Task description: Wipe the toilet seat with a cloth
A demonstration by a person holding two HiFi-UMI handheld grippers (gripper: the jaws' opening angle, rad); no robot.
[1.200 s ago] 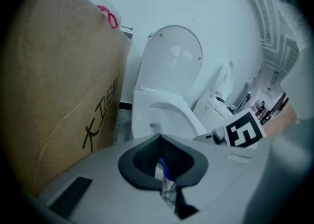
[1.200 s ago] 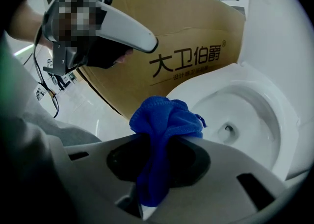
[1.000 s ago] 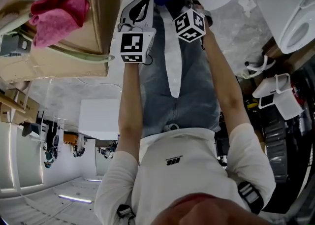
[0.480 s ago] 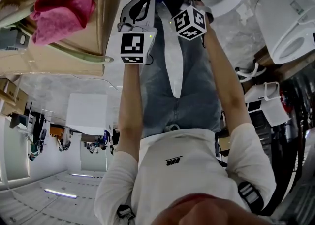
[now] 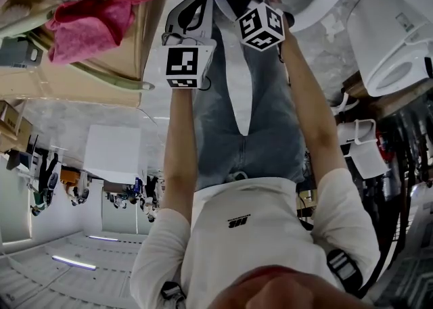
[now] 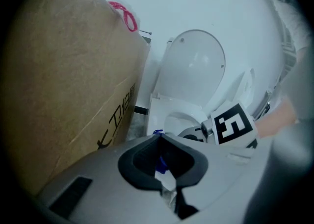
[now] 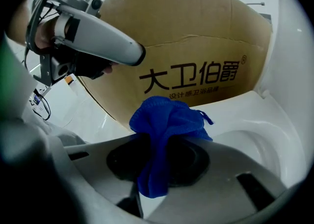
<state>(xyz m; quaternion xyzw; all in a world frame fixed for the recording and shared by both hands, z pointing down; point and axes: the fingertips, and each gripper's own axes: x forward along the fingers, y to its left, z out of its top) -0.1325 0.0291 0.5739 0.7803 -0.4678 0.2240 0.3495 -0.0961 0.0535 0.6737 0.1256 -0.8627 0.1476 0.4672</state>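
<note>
A large brown cardboard box [image 7: 196, 46] with black printed characters fills the upper middle of the right gripper view. It also takes the whole left side of the left gripper view. A white ceramic toilet [image 6: 179, 112] stands just beside the box. Its rounded lid [image 6: 196, 68] is tipped up in the centre of the left gripper view, and its rim curves through the lower right of the right gripper view. In the head view a person in a white T-shirt and blue jeans [image 5: 247, 118] runs down the middle of the frame, both arms reaching to the top edge. A crumpled pink cloth [image 5: 88, 27] lies on the box at the upper left.

The left gripper [image 6: 158, 137] sits at the bottom centre of its own view, its jaws brought together with nothing between them. The right gripper [image 7: 157, 142] has its jaws clamped on a bunched blue cloth [image 7: 167, 117]. The cloth bulges above the jaws and hangs below them, in front of the box and just beside the toilet rim. Contact with the rim cannot be told.
</note>
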